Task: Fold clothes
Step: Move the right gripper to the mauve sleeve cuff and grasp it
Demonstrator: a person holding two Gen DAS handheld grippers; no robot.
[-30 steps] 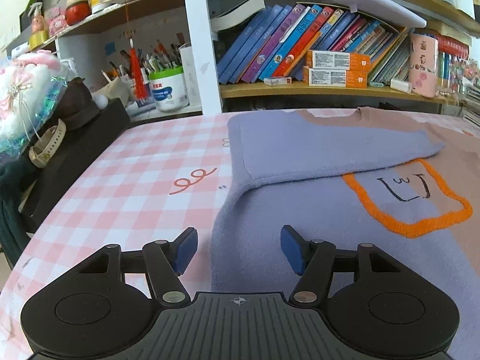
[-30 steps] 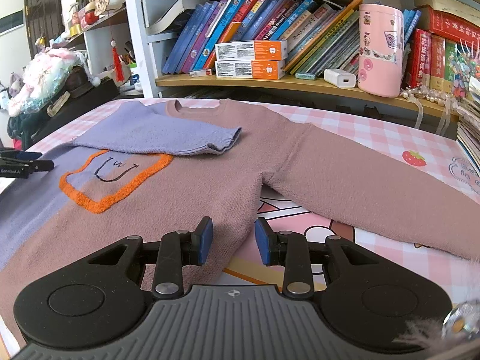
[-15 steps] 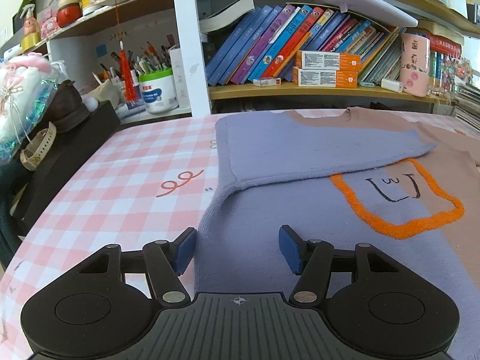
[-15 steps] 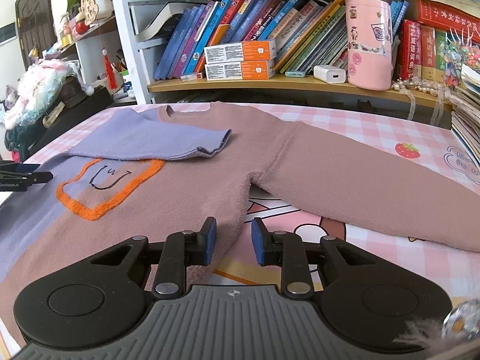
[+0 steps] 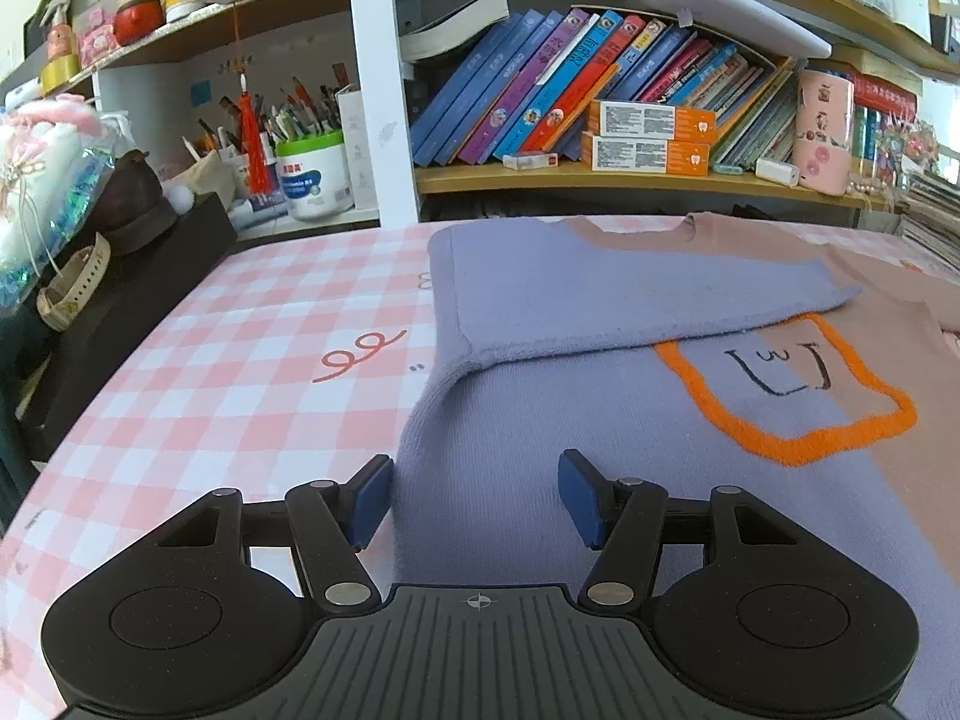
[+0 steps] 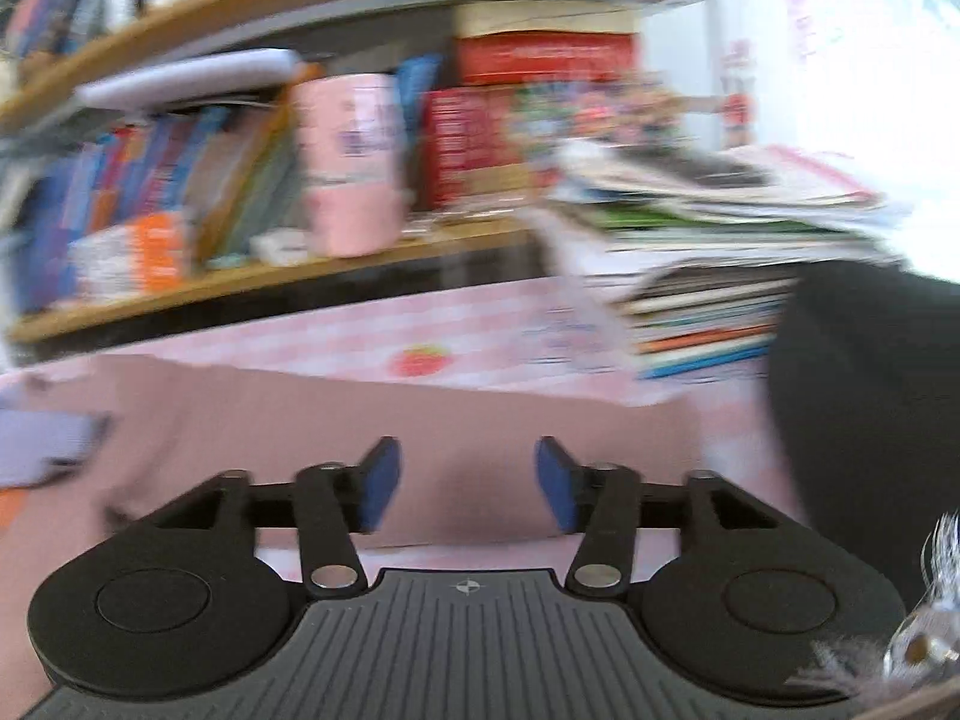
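The left gripper [image 5: 477, 495] is spread over the sweater [image 5: 600, 480] edge, gripping nothing. The right gripper [image 6: 462, 483], jaws just opening, is spread above its pink sleeve [image 6: 420, 420].

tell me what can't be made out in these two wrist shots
- Right wrist view: motion blur smears the books and the pink cup's print; nothing is readable.
- Right wrist view: the sweater's pink sleeve end is hidden behind a black object of unclear identity.
- Left wrist view: the sweater's hem is hidden by the left gripper.
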